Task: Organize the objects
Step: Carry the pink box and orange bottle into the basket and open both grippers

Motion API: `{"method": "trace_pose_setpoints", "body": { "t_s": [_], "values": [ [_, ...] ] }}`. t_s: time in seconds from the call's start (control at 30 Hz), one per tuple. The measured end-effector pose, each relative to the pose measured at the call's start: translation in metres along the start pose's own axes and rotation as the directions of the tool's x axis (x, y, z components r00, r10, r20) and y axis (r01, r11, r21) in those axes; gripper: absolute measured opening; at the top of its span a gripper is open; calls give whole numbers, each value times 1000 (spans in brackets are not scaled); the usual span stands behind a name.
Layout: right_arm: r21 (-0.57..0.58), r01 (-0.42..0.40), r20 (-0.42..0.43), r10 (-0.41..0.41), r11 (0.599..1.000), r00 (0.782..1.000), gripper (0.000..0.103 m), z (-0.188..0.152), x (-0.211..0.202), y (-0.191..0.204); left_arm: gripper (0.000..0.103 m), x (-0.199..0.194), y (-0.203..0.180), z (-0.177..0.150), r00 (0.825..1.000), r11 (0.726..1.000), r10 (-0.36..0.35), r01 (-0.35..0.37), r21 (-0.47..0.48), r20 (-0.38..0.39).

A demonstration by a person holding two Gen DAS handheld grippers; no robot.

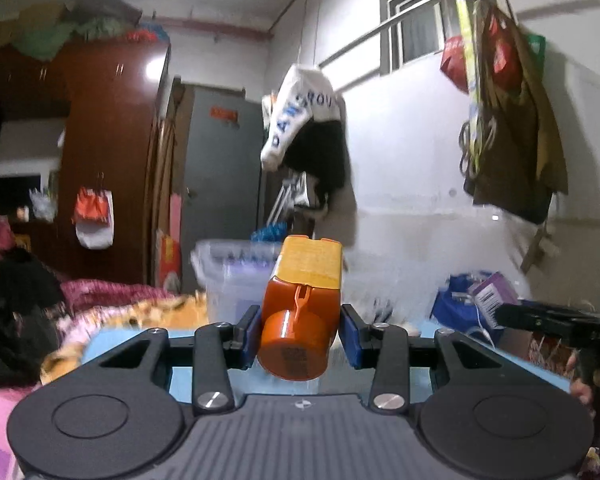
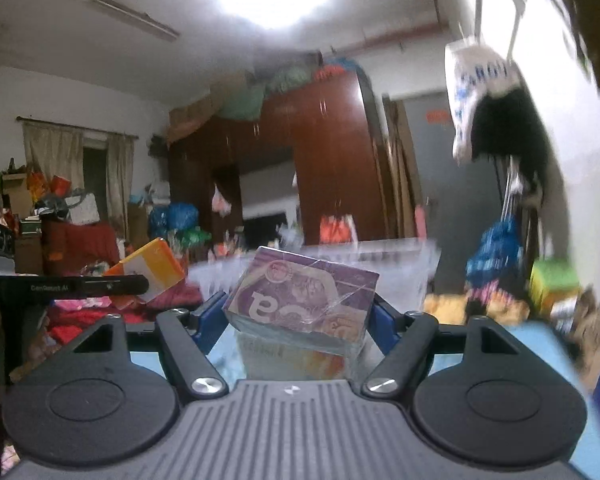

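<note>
**Both hand-held grippers loaded, raised above a light blue tabletop**

Left wrist view: left hand-held gripper [image 1: 299,330] closed part-way on an orange bottle [image 1: 300,312] with a yellow label band, blue pads [image 1: 251,334] pressing its flanks. Long axis lying roughly along the fingers, tilted upward and away, orange cap end toward the lens, yellow end toward the far wall. Held clear above the tabletop [image 1: 112,346], near a clear plastic bin [image 1: 228,276] behind it. At the right edge of this view only, the dark body of the right hand-held gripper [image 1: 556,322], with fingertips of a person's hand [image 1: 582,390] below it.

Right wrist view: right hand-held gripper [image 2: 298,316] clamped at a wide spacing on a purple box [image 2: 304,300], printed face tilted up toward the lens, lettering upside down, long side running across between the pads. Beneath it, possibly a second pale pack or a reflection in the tabletop [image 2: 540,344]; too blurred to tell. Shown here and not from the left: the bottle's yellow and white end [image 2: 152,270] off to the left, slanting up and to the right, gripped by the left tool's black finger.

Both tools level with each other, side by side, pointing into the room toward a dark red wardrobe [image 2: 332,152] rather than down. Background smeared throughout.
</note>
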State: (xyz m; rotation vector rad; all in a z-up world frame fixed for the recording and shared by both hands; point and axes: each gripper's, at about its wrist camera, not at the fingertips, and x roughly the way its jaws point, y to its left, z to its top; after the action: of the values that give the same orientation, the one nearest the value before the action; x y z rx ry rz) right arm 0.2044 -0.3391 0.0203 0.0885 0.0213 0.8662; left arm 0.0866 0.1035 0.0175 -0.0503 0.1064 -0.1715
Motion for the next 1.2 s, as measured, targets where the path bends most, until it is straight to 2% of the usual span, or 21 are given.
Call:
{"method": "trace_pose_setpoints", "body": {
  "t_s": [0.1, 0.17, 0.2, 0.23, 0.3, 0.33, 0.4, 0.43, 0.47, 0.53, 0.63, 0.77, 0.93, 1.03, 1.07, 1.1, 1.13, 1.17, 1.2],
  "values": [
    [-47, 26, 15, -25, 999, 1000, 75, 38, 9, 1, 45, 5, -15, 36, 999, 999, -24, 23, 47, 26],
    [6, 8, -15, -7, 1000, 1000, 75, 66, 27, -6, 45, 19, -29, 63, 998, 994, -53, 51, 94, 20],
    [12, 1, -39, -1, 1000, 999, 75, 78, 41, -9, 45, 30, -37, 77, 998, 991, -55, 54, 125, 4],
    [-7, 27, -73, -27, 1000, 997, 75, 89, 57, -9, 45, 45, -44, 90, 999, 987, -44, 46, 155, -20],
    [-36, 118, -167, -122, 992, 978, 75, 101, 98, -14, 45, 80, -51, 106, 993, 981, 0, 23, 193, -115],
    [-13, 127, -229, -127, 992, 965, 75, 104, 117, -22, 45, 98, -50, 109, 984, 979, 21, 15, 202, -176],
    [46, 101, -356, -78, 994, 931, 75, 99, 156, -36, 45, 133, -43, 108, 946, 980, 17, 49, 194, -322],
    [39, 104, -389, -81, 994, 918, 75, 95, 170, -38, 45, 152, -36, 105, 909, 983, -5, 81, 167, -416],
    [13, 124, -408, -108, 992, 907, 75, 91, 181, -38, 45, 165, -34, 102, 881, 981, -11, 100, 164, -472],
    [-30, 147, -447, -145, 989, 883, 75, 84, 202, -38, 45, 181, -32, 98, 851, 974, 11, 111, 199, -525],
    [-38, 153, -497, -151, 988, 855, 75, 75, 219, -39, 45, 193, -26, 100, 832, 976, 13, 109, 186, -555],
    [-55, 148, -542, -154, 987, 826, 75, 68, 231, -34, 45, 198, -17, 91, 813, 969, -6, 149, 198, -582],
    [-56, 133, -596, -140, 989, 790, 76, 64, 222, -37, 45, 198, -6, 83, 815, 969, -71, 194, 155, -576],
    [-58, 120, -624, -130, 991, 771, 77, 63, 222, -37, 47, 193, -1, 81, 828, 969, -95, 205, 141, -553],
    [-57, 115, -622, -125, 992, 773, 78, 63, 220, -37, 49, 190, -2, 80, 845, 967, -77, 192, 166, -530],
    [-59, 113, -615, -125, 992, 779, 82, 64, 216, -35, 61, 185, -4, 80, 868, 965, -47, 168, 203, -494],
    [-64, 111, -605, -127, 992, 786, 84, 65, 212, -34, 77, 180, -6, 81, 891, 960, -23, 146, 238, -454],
    [-77, 113, -584, -137, 991, 800, 92, 67, 208, -34, 83, 171, -8, 83, 918, 956, 1, 115, 269, -397],
    [-90, 122, -560, -152, 988, 815, 98, 69, 202, -32, 87, 163, -9, 86, 935, 956, 14, 92, 279, -356]
  ]
}}
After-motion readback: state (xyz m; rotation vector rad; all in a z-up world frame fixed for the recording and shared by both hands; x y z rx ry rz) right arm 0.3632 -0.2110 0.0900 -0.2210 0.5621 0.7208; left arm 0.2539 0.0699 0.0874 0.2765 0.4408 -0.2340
